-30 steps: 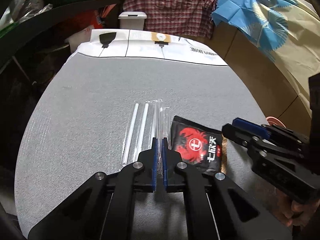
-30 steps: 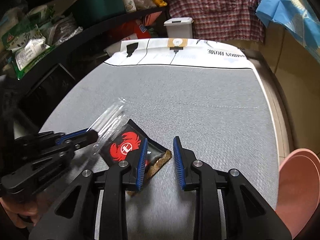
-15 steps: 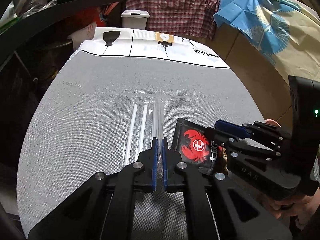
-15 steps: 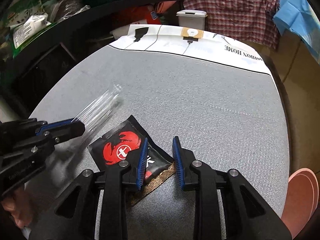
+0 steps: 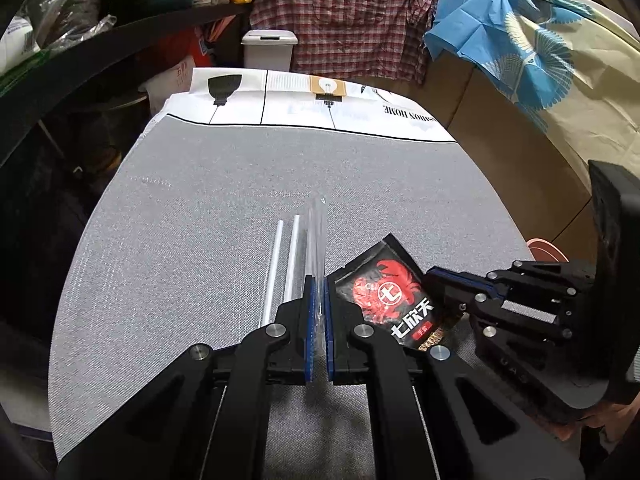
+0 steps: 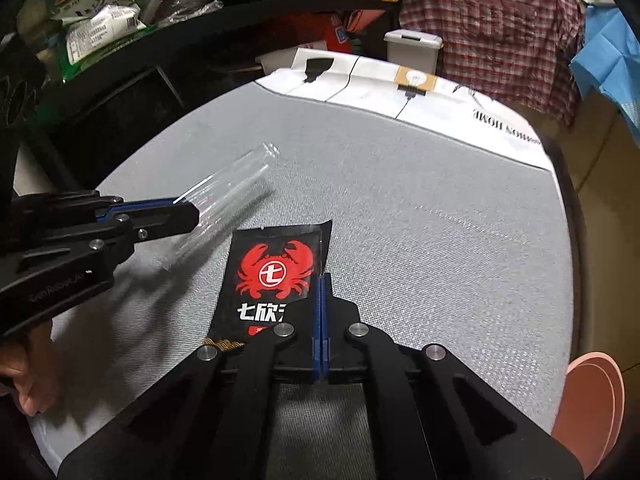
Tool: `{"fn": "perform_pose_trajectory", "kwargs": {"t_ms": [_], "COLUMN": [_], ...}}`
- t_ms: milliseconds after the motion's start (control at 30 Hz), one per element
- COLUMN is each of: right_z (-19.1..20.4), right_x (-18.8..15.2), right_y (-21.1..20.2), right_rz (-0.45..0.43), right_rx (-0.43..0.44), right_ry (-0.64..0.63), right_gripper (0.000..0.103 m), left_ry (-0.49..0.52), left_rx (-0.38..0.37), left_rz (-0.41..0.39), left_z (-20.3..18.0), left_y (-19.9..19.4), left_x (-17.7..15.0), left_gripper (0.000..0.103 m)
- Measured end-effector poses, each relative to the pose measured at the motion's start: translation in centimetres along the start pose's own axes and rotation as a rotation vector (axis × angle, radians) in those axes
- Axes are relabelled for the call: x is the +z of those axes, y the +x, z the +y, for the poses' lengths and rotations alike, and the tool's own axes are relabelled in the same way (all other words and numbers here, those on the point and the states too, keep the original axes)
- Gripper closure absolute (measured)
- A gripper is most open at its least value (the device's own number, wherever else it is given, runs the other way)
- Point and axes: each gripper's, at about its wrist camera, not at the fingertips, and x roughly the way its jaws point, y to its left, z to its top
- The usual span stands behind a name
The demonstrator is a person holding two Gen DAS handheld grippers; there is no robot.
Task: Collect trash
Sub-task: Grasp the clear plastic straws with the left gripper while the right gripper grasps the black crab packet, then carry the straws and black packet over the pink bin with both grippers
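My left gripper (image 5: 318,280) is shut on a clear plastic wrapper (image 5: 318,232) that sticks out ahead of its jaws. Two white straws (image 5: 276,268) run alongside its left; I cannot tell whether they are inside it. In the right wrist view the wrapper (image 6: 228,192) juts from the left gripper (image 6: 192,212), raised off the cloth. A black snack packet with a red crab (image 6: 276,272) lies just right of it. My right gripper (image 6: 321,278) is shut on the packet's right edge. From the left wrist view the right gripper (image 5: 432,274) meets the packet (image 5: 384,292) from the right.
Grey tablecloth (image 5: 200,220) covers the table, with a white printed strip at the far end. A white lidded bin (image 5: 269,50) stands beyond it. A pink round plate-like thing (image 6: 592,400) sits past the right edge. Cluttered dark shelves line the left. A hand (image 6: 28,380) holds the left gripper.
The right gripper's jaws have shut on the packet's edge, and the gripper has rolled and moved closer to the left one. The left gripper still holds the clear wrapper.
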Motion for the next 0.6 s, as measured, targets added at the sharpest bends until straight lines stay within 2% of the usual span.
{"fn": "perform_pose_trajectory", "kwargs": {"t_ms": [600], "right_z": [-0.4], "right_x": [-0.3], "right_y": [-6.9], "right_rz": [-0.122], "right_rx": [-0.088], "right_ry": [0.049], "right_gripper": [0.103], "left_ry": [0.049], "left_rx": [0.014], "left_rz": [-0.066], "left_z": [-1.7], "left_y": [-3.9], "left_x": [-0.8], "left_gripper": [0.099]}}
